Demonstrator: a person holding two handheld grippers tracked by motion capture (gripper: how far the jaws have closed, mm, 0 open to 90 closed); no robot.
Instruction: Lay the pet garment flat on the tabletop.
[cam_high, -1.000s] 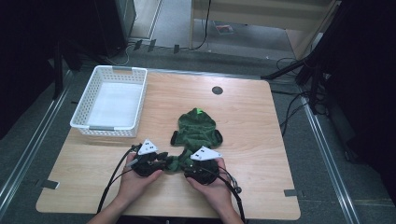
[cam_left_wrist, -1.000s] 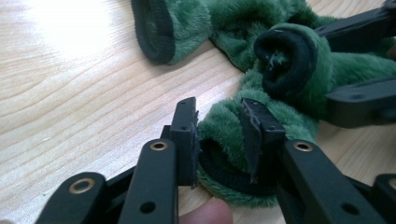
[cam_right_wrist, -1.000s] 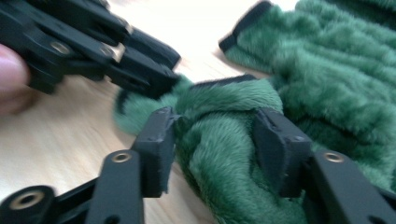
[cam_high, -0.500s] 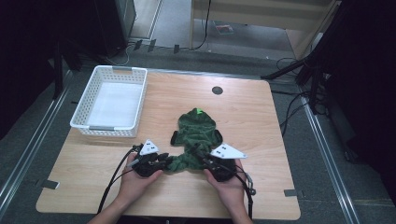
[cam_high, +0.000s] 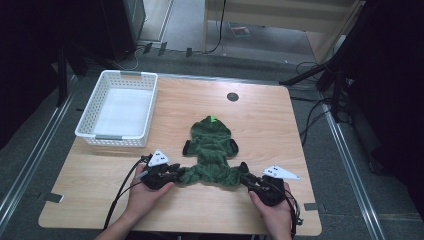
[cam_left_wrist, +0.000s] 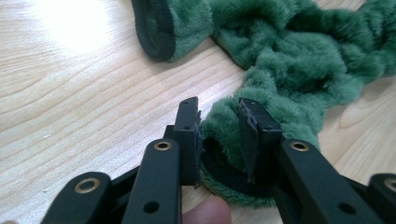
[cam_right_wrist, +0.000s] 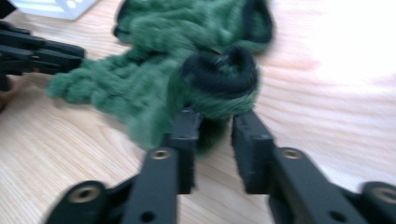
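A green fuzzy hooded garment (cam_high: 212, 147) lies flat on the wooden table (cam_high: 265, 125), hood toward the far side. My left gripper (cam_high: 177, 175) is shut on its lower left black-edged cuff; in the left gripper view the jaws (cam_left_wrist: 218, 116) pinch the green pile (cam_left_wrist: 289, 56). My right gripper (cam_high: 248, 181) holds the lower right cuff, stretched out to the right. Its jaws (cam_right_wrist: 215, 122) have just been opening a little, with the green cuff (cam_right_wrist: 219, 79) still caught between them. The left gripper (cam_right_wrist: 37, 51) also shows far off in the right gripper view.
A white plastic basket (cam_high: 120, 75) stands at the table's far left. A round black grommet (cam_high: 232, 96) sits near the far edge. Cables trail from both grippers toward the near edge. Dark stands and cables lie on the floor to the right.
My right gripper has moved to the right with the cuff, spreading the garment's lower edge wide. The left gripper has stayed in place on its cuff.
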